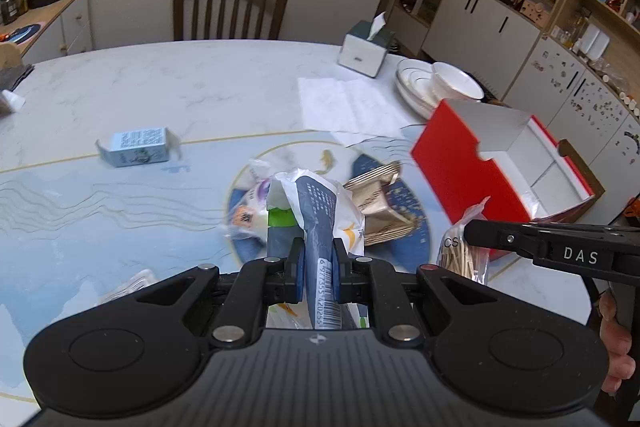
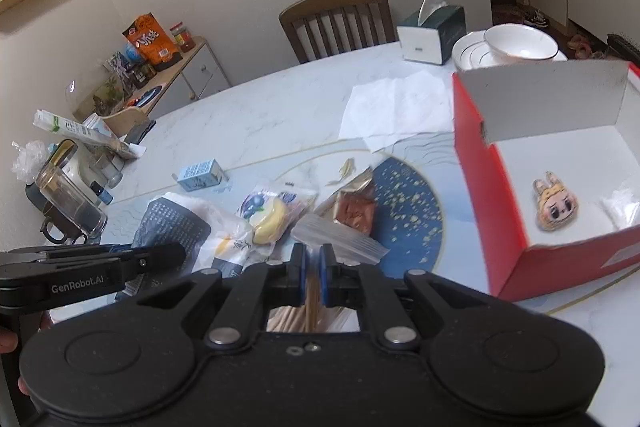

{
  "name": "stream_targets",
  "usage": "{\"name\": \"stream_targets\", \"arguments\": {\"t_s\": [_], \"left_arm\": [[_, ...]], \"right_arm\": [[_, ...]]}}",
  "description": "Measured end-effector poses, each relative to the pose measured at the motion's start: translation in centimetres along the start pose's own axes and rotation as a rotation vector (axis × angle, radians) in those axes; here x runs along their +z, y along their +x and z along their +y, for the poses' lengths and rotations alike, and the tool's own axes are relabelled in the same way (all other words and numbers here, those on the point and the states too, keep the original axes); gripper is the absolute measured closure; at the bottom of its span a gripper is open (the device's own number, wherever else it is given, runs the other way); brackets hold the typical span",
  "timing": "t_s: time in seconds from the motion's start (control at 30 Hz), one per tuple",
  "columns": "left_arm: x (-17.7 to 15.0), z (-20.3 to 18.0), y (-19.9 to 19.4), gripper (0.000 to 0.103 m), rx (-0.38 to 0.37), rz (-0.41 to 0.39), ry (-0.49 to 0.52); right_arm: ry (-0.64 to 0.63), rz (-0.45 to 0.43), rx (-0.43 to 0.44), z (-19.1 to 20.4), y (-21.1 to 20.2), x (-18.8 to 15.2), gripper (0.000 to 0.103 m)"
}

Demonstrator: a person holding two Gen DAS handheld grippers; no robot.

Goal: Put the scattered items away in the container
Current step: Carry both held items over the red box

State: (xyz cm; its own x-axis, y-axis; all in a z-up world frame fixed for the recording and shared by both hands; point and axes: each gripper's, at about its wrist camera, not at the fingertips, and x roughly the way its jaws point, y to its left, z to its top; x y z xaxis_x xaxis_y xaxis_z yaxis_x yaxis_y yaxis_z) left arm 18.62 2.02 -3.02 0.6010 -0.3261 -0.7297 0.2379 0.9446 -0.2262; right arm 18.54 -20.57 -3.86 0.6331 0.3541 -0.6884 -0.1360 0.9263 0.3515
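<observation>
In the left wrist view my left gripper [image 1: 318,259] is shut on a blue-and-white snack packet [image 1: 316,203] with a barcode, lifted above the table. My right gripper [image 2: 312,267] is shut on a clear zip bag of wooden toothpicks [image 2: 340,239], also off the table. The red box [image 2: 492,187], white inside, stands open to the right and holds a cartoon charm [image 2: 556,205] and a small white packet [image 2: 624,207]. On the table lie a bagged blueberry bun [image 2: 272,213], a gold-brown packet [image 2: 356,207] and a small light-blue carton [image 1: 136,147].
Behind the box stand a tissue box [image 1: 366,47], stacked white plates with a bowl [image 1: 440,83] and a sheet of white paper [image 1: 348,103]. A glass jar [image 2: 68,199] and clutter crowd the table's left edge. A wooden chair [image 1: 230,7] stands at the far side.
</observation>
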Motion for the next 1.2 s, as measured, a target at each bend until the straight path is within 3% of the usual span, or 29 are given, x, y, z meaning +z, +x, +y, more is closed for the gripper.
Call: {"name": "stream_targets", "arguments": {"t_s": [0.63,1.2], "left_arm": [[3.6,-9.7,1.7,0.091,-0.081,-0.055,0.090],[7.0,-18.4,5.2,0.091,-0.125,-0.087,0.176]], "right_arm": [[0.039,-0.101,-0.006,-7.9,-5.4,4.0,0.097],[0.050,-0.176,-0.058,-16.3,-7.6,7.5,0.097]]}}
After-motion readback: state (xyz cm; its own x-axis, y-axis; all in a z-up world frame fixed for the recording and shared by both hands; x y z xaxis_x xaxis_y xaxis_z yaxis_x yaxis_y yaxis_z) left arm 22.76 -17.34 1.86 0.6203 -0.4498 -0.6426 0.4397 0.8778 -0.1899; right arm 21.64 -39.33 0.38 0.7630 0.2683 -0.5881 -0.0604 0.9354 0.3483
